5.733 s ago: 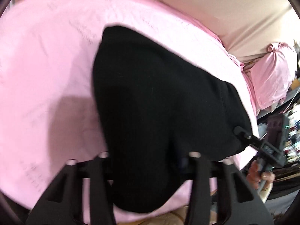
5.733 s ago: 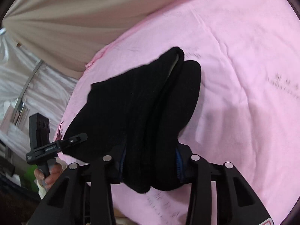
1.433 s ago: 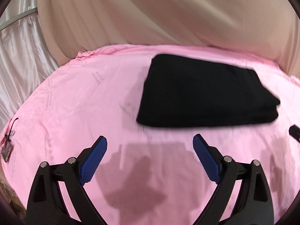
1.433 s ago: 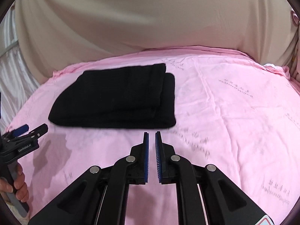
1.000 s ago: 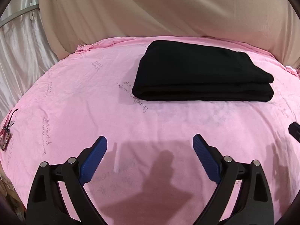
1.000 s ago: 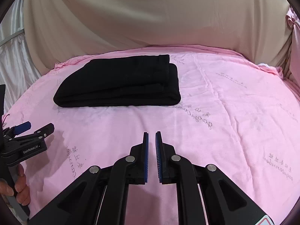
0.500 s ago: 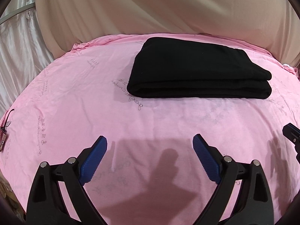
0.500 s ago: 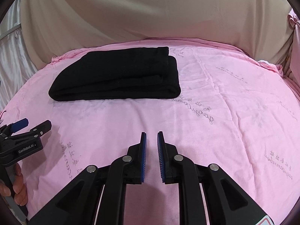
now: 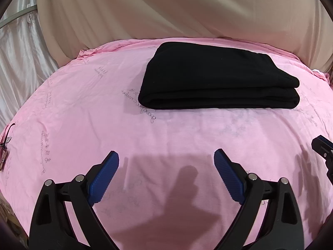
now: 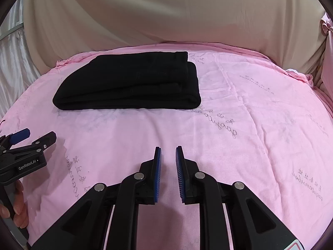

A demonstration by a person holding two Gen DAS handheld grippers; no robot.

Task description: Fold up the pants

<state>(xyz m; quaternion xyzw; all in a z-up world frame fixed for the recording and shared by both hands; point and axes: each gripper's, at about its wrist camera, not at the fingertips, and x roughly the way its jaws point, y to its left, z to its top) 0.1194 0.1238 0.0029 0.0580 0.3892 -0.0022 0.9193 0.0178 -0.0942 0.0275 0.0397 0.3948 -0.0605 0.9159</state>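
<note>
The black pants lie folded into a neat thick rectangle on the far part of the pink sheet. In the right wrist view the pants sit far left of centre. My left gripper is wide open and empty, well in front of the pants. My right gripper is slightly open, its blue pads a small gap apart, empty, also short of the pants. The left gripper shows at the left edge of the right wrist view.
Beige cloth hangs behind the pink surface. Shiny white curtain is at the far left. A small clip with a cord hangs at the sheet's left edge. The right gripper's tip shows at the right edge.
Both grippers let go of the pants and drew back from them. In the last half second the right gripper's jaws parted a little; the left stayed wide open.
</note>
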